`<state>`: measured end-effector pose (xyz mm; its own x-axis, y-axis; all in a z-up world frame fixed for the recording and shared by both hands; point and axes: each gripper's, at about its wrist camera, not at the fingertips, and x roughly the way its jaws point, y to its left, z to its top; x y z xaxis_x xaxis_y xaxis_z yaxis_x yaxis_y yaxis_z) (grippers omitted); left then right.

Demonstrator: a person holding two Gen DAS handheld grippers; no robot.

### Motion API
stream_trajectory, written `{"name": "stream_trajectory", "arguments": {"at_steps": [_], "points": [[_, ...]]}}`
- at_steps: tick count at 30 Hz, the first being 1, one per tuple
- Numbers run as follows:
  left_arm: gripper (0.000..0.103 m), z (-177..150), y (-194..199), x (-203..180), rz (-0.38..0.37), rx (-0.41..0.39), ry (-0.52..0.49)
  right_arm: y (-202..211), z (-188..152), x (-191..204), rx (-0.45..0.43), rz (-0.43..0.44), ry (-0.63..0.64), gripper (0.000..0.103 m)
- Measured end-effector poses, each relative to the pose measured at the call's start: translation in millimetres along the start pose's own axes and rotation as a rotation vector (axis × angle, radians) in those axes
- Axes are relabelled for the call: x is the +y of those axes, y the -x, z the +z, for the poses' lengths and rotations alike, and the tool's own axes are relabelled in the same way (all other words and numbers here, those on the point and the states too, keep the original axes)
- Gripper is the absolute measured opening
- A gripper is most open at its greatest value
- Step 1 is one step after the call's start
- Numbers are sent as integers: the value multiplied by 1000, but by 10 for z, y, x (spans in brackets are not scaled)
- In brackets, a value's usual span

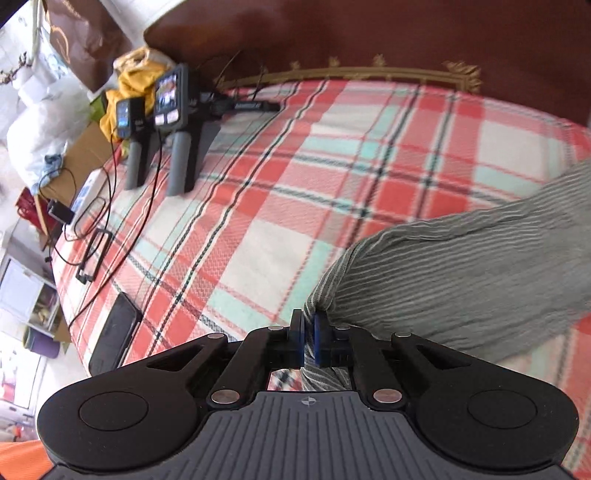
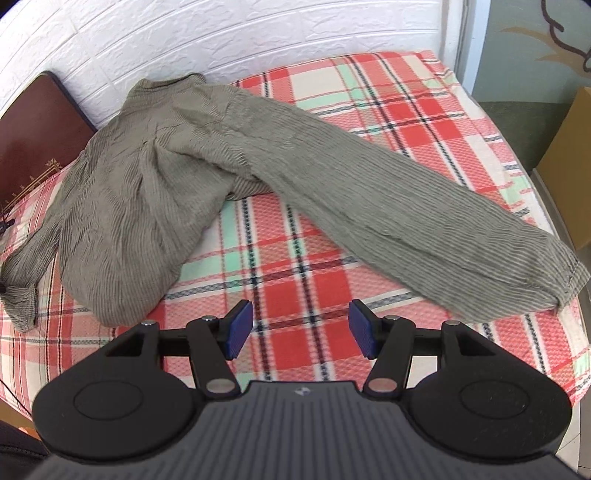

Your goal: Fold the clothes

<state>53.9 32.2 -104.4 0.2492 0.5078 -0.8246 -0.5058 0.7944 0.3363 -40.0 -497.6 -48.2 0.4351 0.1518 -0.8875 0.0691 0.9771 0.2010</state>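
The biggest thing is the bed, covered by a checked blanket [image 2: 306,258] in red, white and light green. Behind it stands a white brick wall [image 2: 184,33], and at one end a dark brown headboard [image 1: 369,33] with a gold line. On the blanket lies the grey-green striped shirt [image 2: 155,162], all crinkled. Its body sits in a loose heap near the wall side, and one long sleeve [image 2: 388,221] stretches flat across the blanket to the edge of the bed, with its cuff at the very end. The other sleeve hangs down the far side, and its cuff is bunched up there. In the left wrist view, a sleeve end of the shirt [image 1: 461,266] runs right up to the left gripper [image 1: 308,339]. That gripper is pressed together, and its two blue pads pinch the edge of the striped cloth between them. The right gripper [image 2: 301,330] is spread apart over the bare blanket, with nothing between its blue pads, and the shirt lies just beyond it. Near the headboard, two spare grippers with grey handles [image 1: 170,125] stand on the blanket. Thin black cables [image 1: 110,206] trail beside them. A dark phone [image 1: 114,336] lies flat near the blanket's edge. A yellow cloth [image 1: 129,92] is piled up past the bed.
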Motion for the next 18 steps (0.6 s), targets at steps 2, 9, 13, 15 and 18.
{"name": "stream_trajectory", "arguments": {"at_steps": [2,9,13,15,18], "points": [[2,42,-124,33,-6,12,0,1,-7,77,4,2,4,62],[71,183,-203,250,-41,0,-17,-58,-23,383,15,29,19,62],[71,215,57,468,-101,-51,-51,-149,0,530,8,51,23,62],[71,186,300,486,-168,-98,-108,-193,36,589,-5,60,19,62],[74,90,641,345,-305,-147,-186,-268,110,628,-30,73,0,62]]}}
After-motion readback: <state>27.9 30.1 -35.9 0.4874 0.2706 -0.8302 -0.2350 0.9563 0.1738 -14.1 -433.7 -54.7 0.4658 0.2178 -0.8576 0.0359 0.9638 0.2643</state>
